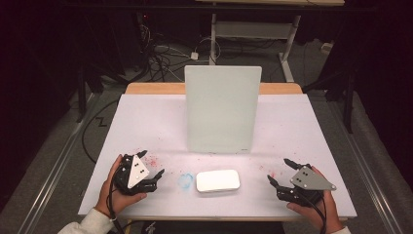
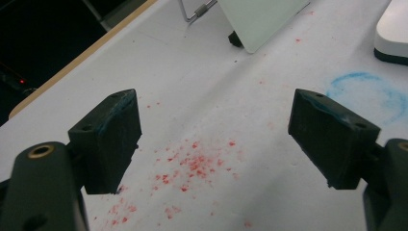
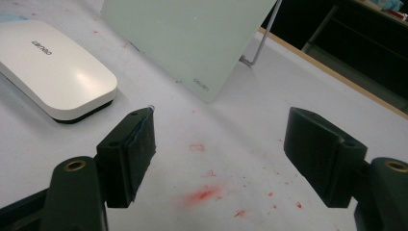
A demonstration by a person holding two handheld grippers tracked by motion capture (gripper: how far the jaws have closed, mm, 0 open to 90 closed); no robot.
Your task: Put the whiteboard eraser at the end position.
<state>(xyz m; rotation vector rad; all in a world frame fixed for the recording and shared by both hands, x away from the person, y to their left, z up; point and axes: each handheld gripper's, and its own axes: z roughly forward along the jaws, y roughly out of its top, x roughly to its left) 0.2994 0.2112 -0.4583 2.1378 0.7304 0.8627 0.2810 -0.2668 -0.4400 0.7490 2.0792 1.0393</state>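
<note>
- The white eraser (image 1: 217,181) lies flat on the white surface (image 1: 146,122), near its front edge and roughly midway between the two grippers; nothing touches it.
- Left gripper (image 1: 152,171) sits to the left of the eraser, well apart from it, held low over the surface in the person's left hand (image 1: 117,187). Its jaws stand wide apart with nothing between them; in the left gripper view (image 2: 214,137) bare surface with red specks (image 2: 192,163) shows between them.
- A blue chalky ring (image 1: 185,180) marks the surface just beside the eraser's left end, between it and the left gripper.
- Right gripper (image 1: 280,171) sits to the right of the eraser, also well apart, in the right hand (image 1: 319,207) close to the front edge. Its jaws are wide apart and empty; a red smear (image 3: 204,194) lies between them in the right gripper view (image 3: 221,154).
- The pale green board (image 1: 222,109) stands upright behind the eraser on a wire stand (image 3: 260,43), with a strip of open surface between the two.
- Left and right of the board the surface is bare out to its side edges.
</note>
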